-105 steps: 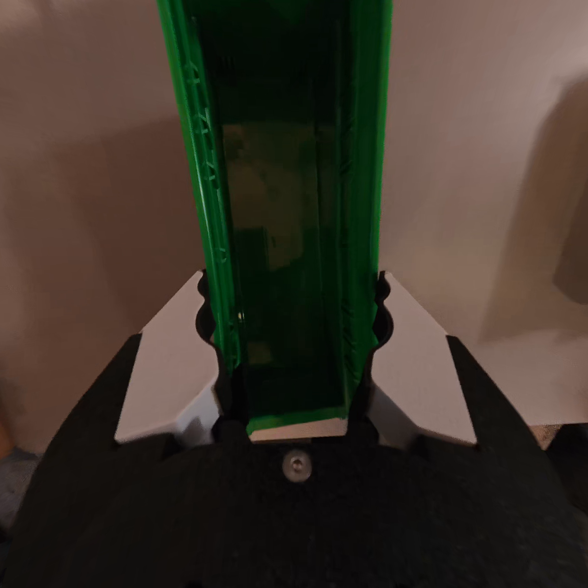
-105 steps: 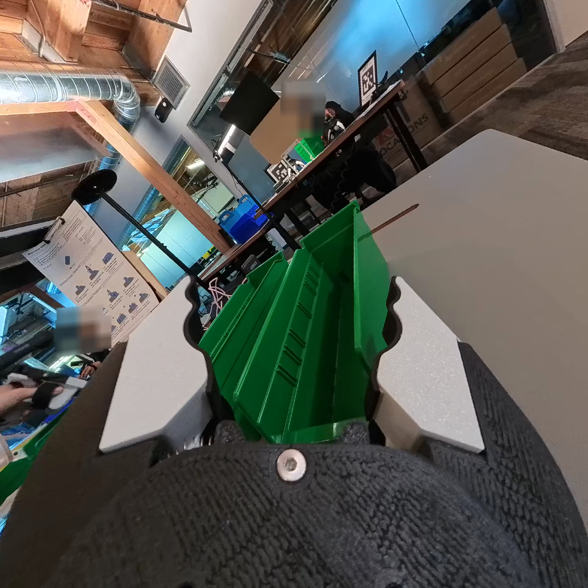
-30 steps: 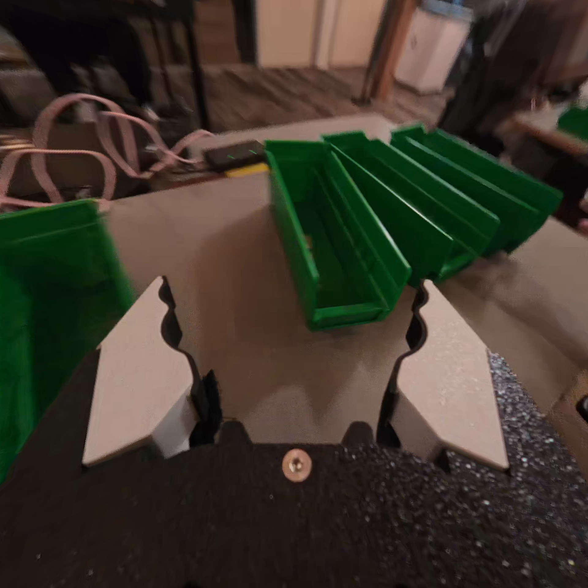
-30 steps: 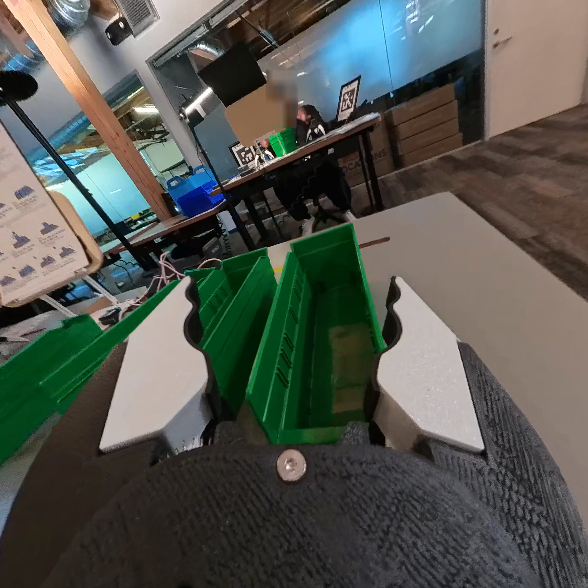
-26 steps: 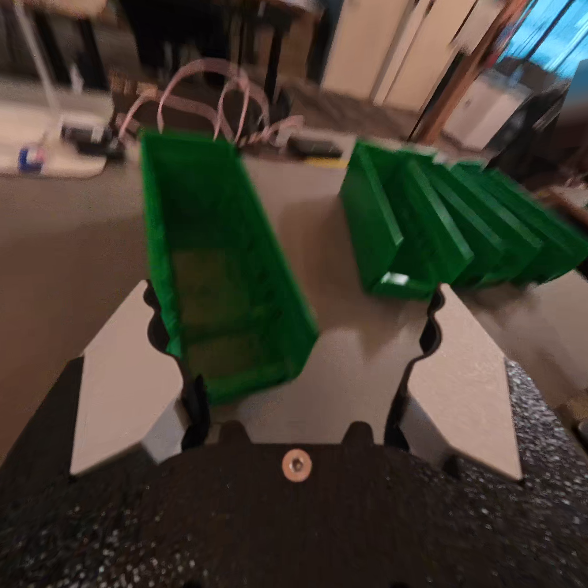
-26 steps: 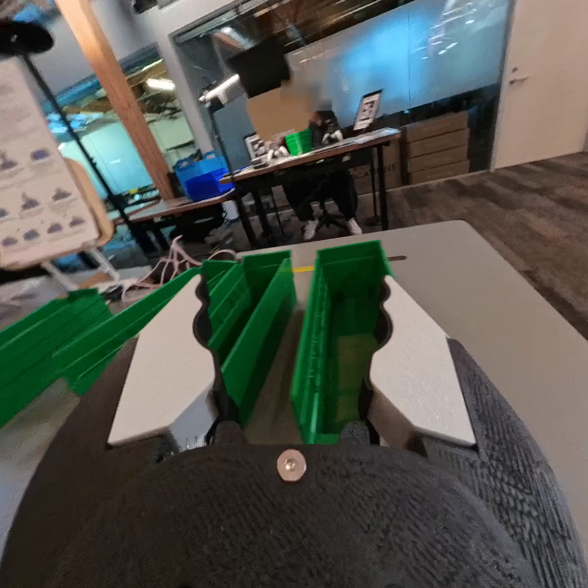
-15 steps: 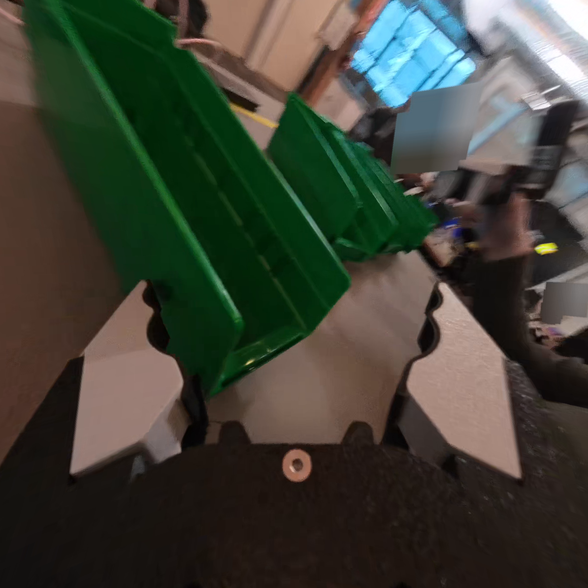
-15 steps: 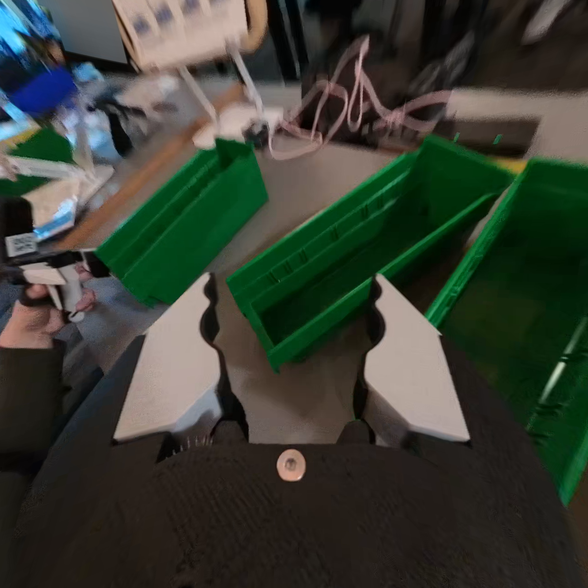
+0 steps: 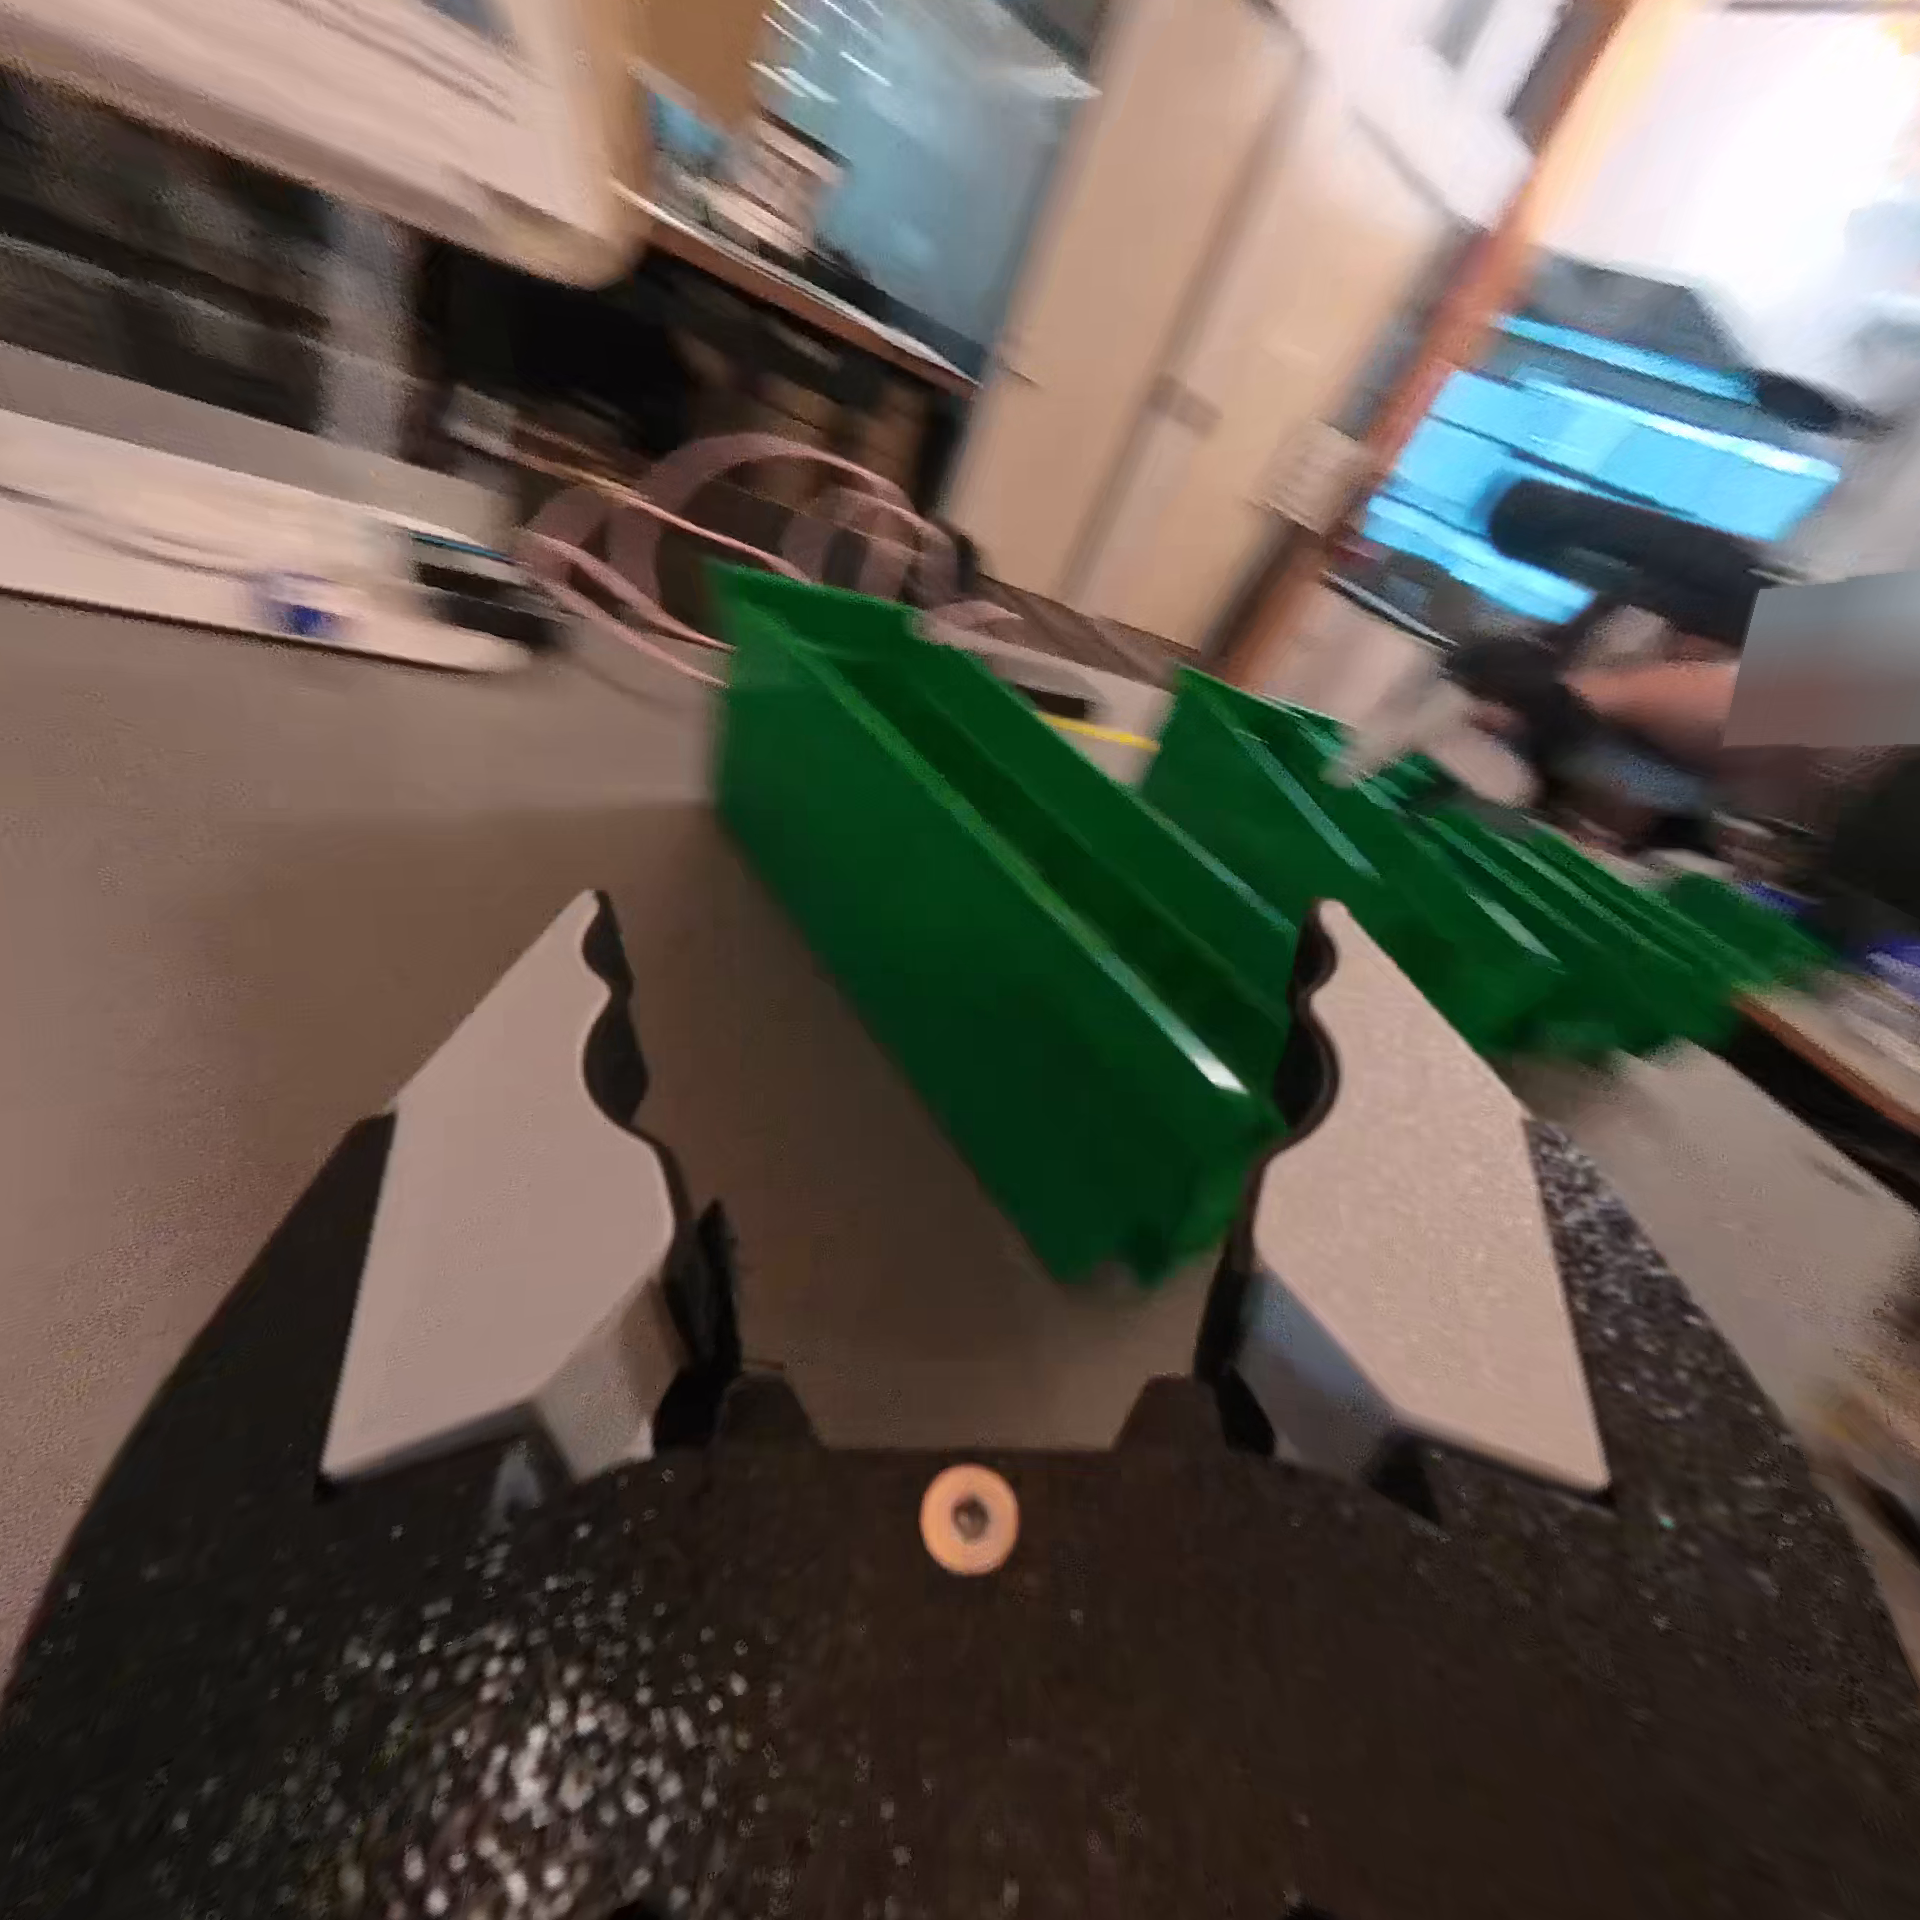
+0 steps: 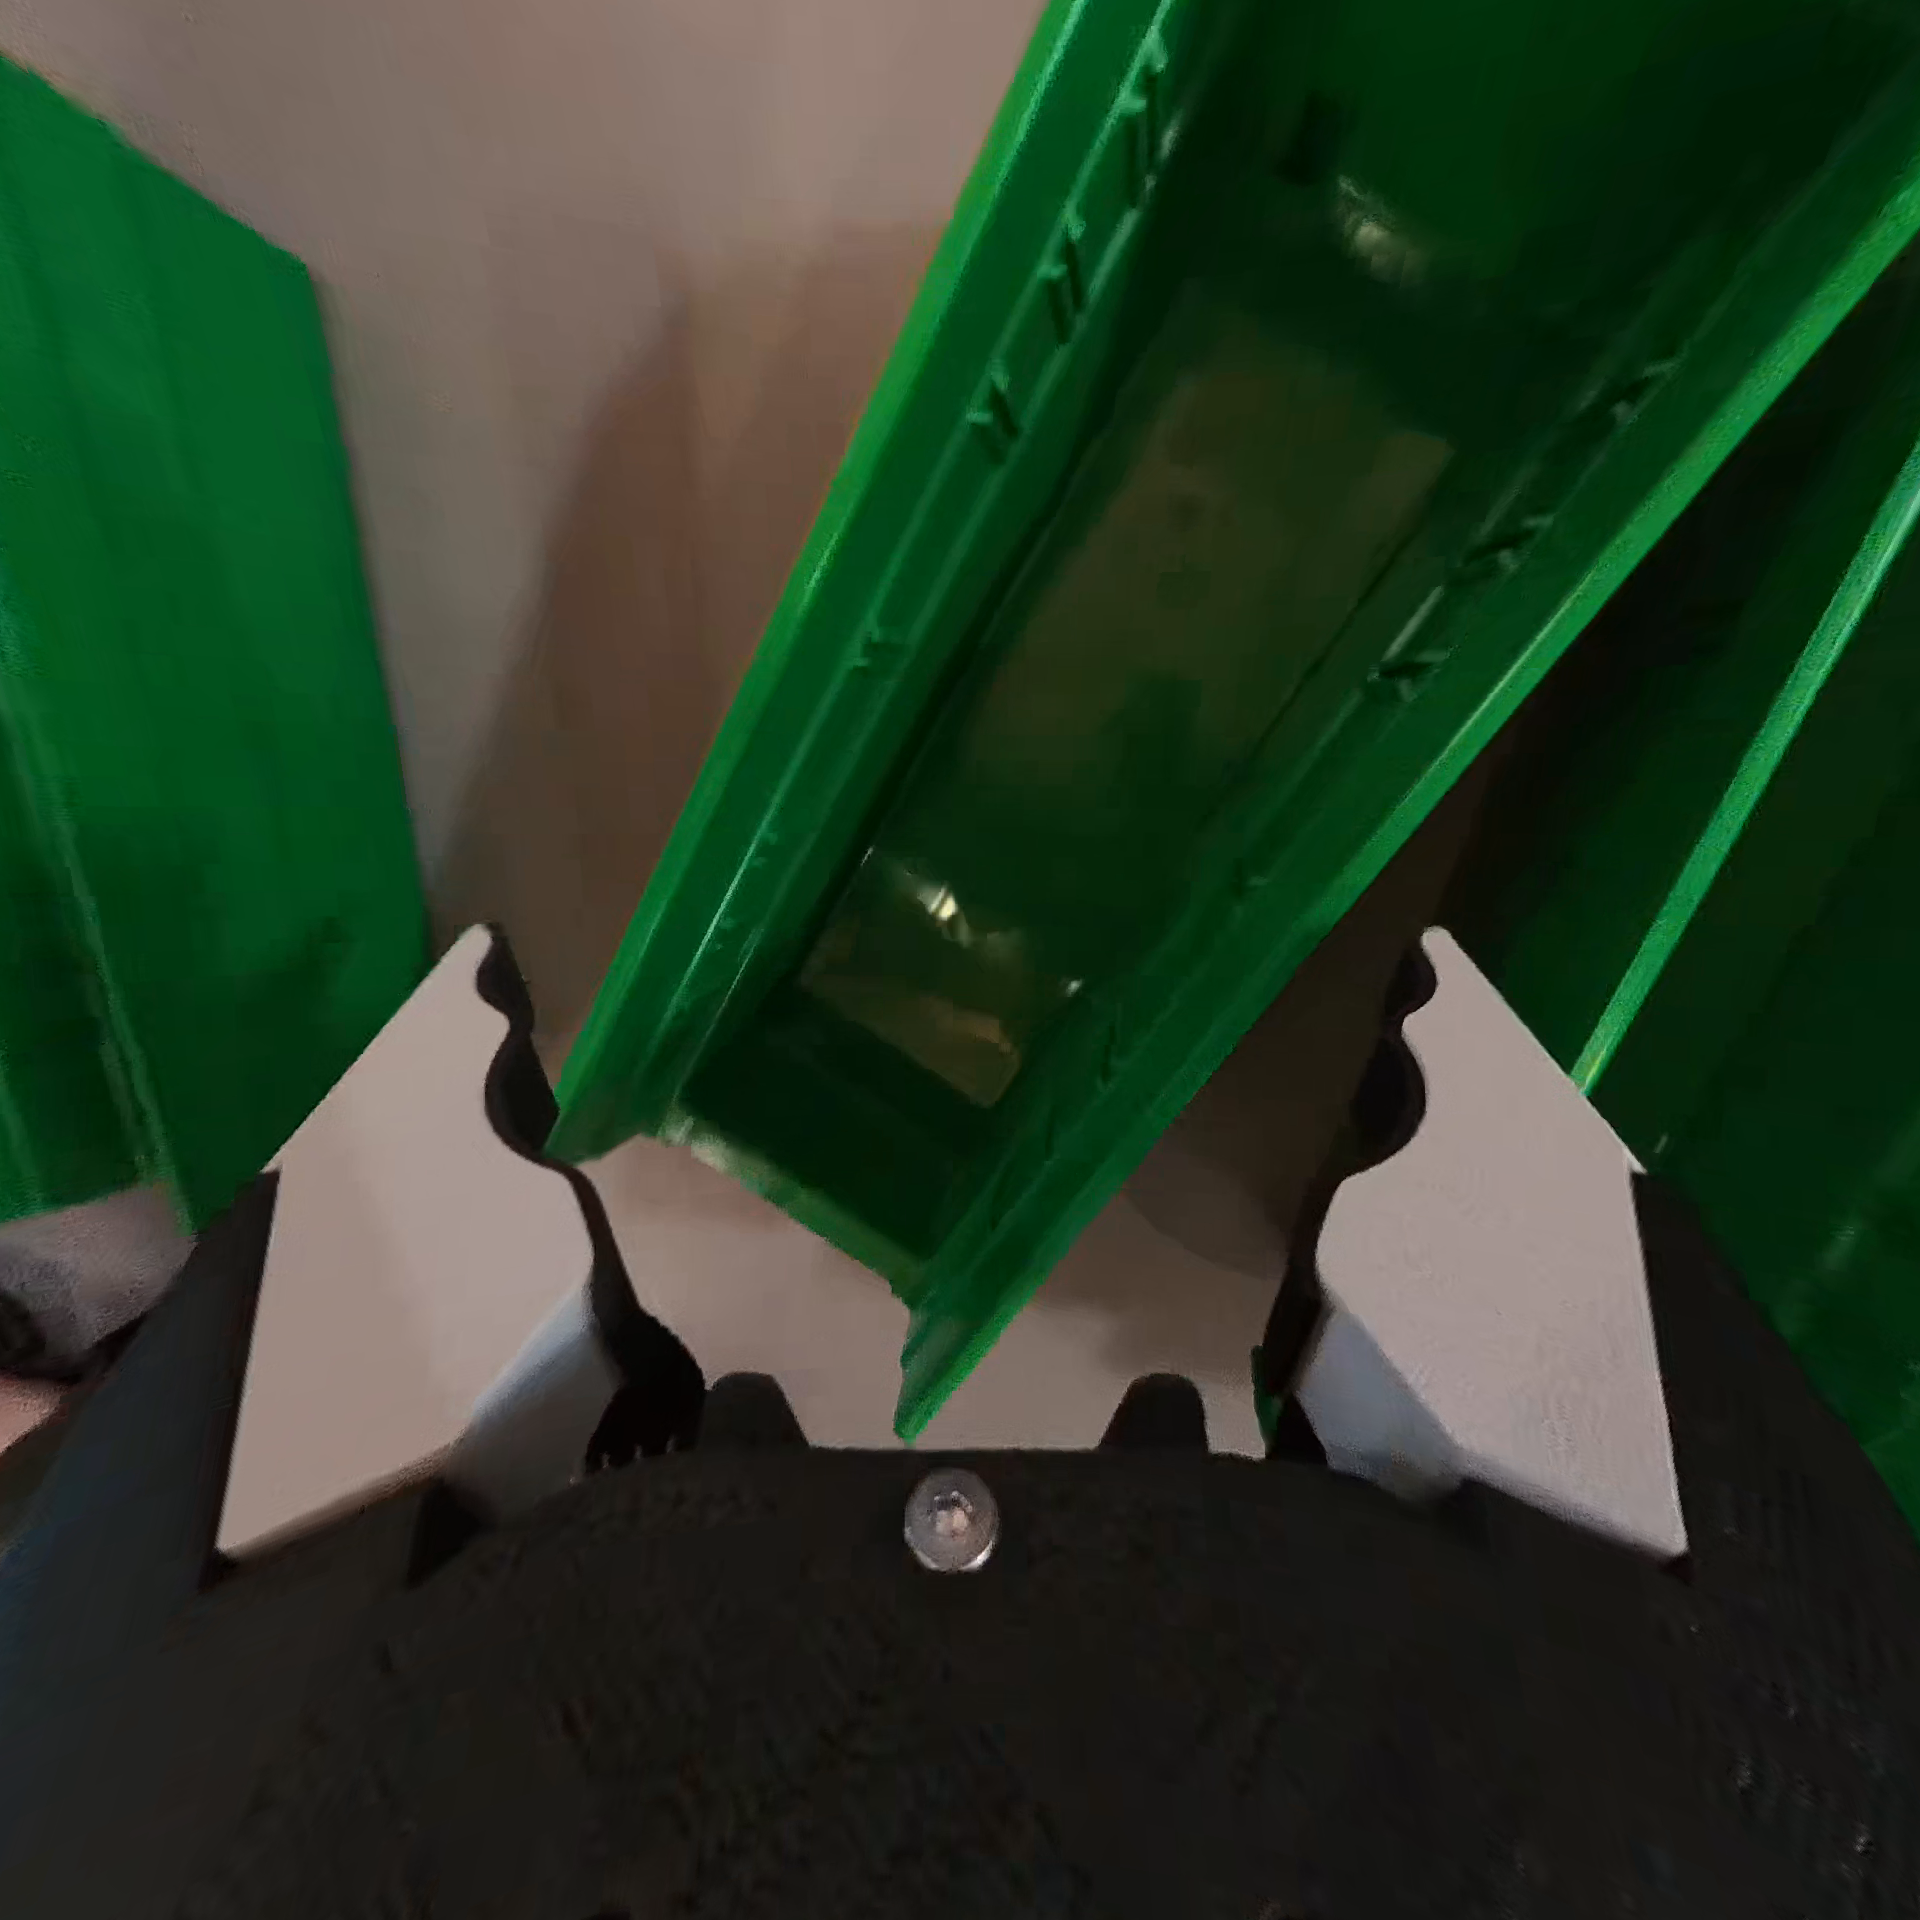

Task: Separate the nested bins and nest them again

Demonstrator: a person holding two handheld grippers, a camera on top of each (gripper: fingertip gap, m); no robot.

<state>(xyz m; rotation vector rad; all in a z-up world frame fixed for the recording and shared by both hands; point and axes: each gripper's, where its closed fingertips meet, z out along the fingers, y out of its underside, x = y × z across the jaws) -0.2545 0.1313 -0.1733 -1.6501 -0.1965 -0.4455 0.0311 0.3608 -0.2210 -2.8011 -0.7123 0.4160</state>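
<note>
Several long green bins lie apart on the grey table point(image 9: 260, 883). In the blurred left wrist view my left gripper point(image 9: 961, 914) is open and low over the table. One green bin point(image 9: 987, 935) runs away from it, its near end between the fingers, close to the right finger point(image 9: 1403, 1195). More green bins point(image 9: 1455, 914) lie side by side to its right. My right gripper point(image 10: 956, 935) is open and looks down on a green bin point(image 10: 1143, 623) lying diagonally, its near end between the fingers, not gripped. Another bin point(image 10: 156, 675) lies to the left and one point(image 10: 1787, 831) to the right.
Pink cables point(image 9: 748, 499) and a flat white object point(image 9: 208, 540) lie at the table's far edge. A person point(image 9: 1662, 707) is at the far right behind the bins. A hand-held object point(image 10: 42, 1320) shows at the lower left of the right wrist view.
Both grippers held green bins 3.5 s ago and have since let go and opened. The left view has swung left and lower. The right gripper has tipped down close over the middle bin.
</note>
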